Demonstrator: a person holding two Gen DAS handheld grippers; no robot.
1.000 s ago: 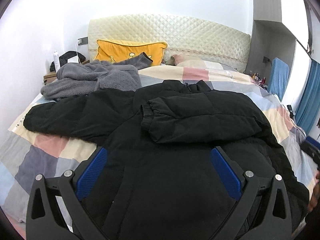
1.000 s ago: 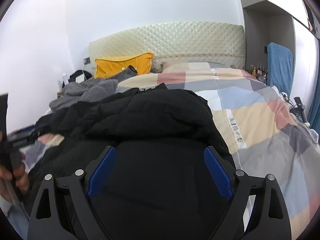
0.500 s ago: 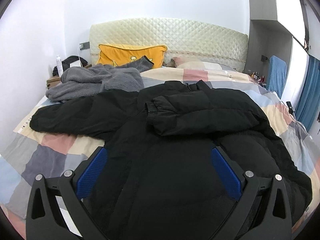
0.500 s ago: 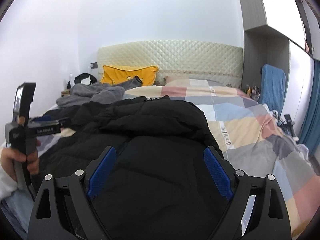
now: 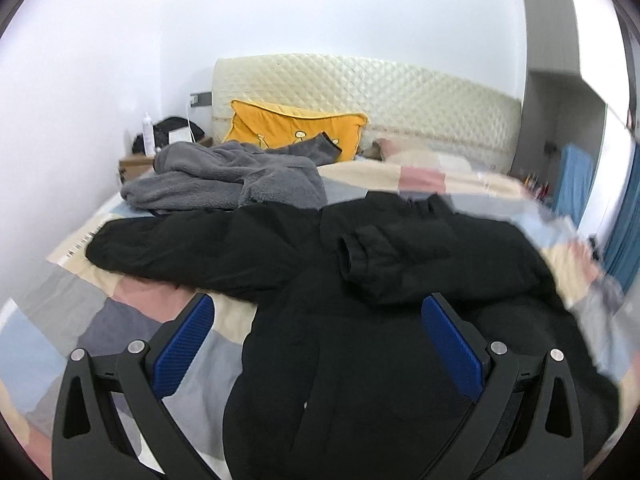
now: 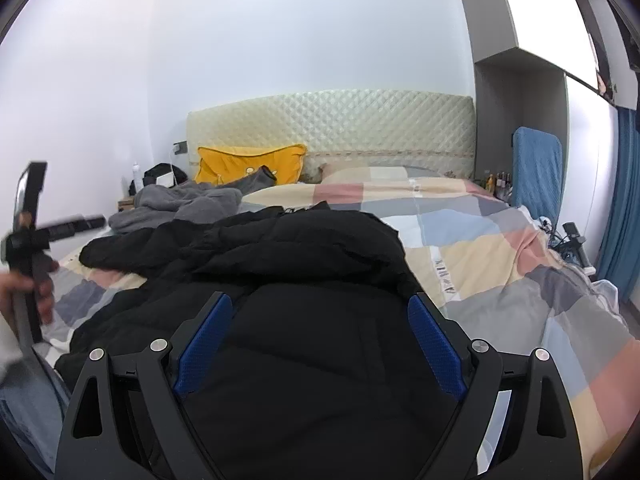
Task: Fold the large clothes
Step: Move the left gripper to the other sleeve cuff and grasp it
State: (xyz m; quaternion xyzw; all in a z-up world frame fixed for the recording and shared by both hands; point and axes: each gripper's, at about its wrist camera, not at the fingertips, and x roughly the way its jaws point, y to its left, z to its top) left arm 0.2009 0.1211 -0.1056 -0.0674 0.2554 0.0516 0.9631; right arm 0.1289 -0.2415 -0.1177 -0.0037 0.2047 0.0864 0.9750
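A large black padded jacket (image 5: 360, 360) lies spread on the bed. One sleeve (image 5: 420, 264) is folded across its chest and the other sleeve (image 5: 180, 252) stretches out to the left. My left gripper (image 5: 316, 344) is open and empty above the jacket's lower left part. My right gripper (image 6: 320, 344) is open and empty above the jacket (image 6: 300, 280) near its lower right side. The left hand-held gripper also shows at the left edge of the right wrist view (image 6: 28, 248), raised off the bed.
A grey fleece garment (image 5: 224, 184) lies bunched behind the jacket, near a yellow pillow (image 5: 296, 132) and the quilted headboard (image 5: 380, 92). The patchwork bedspread (image 6: 500, 260) stretches to the right. A nightstand (image 5: 136, 164) stands at the back left and a blue curtain (image 6: 624, 208) at the right.
Both grippers have risen and pulled back from the jacket. The left gripper has shifted to the left, so the bedspread shows under its left finger. Both stay open.
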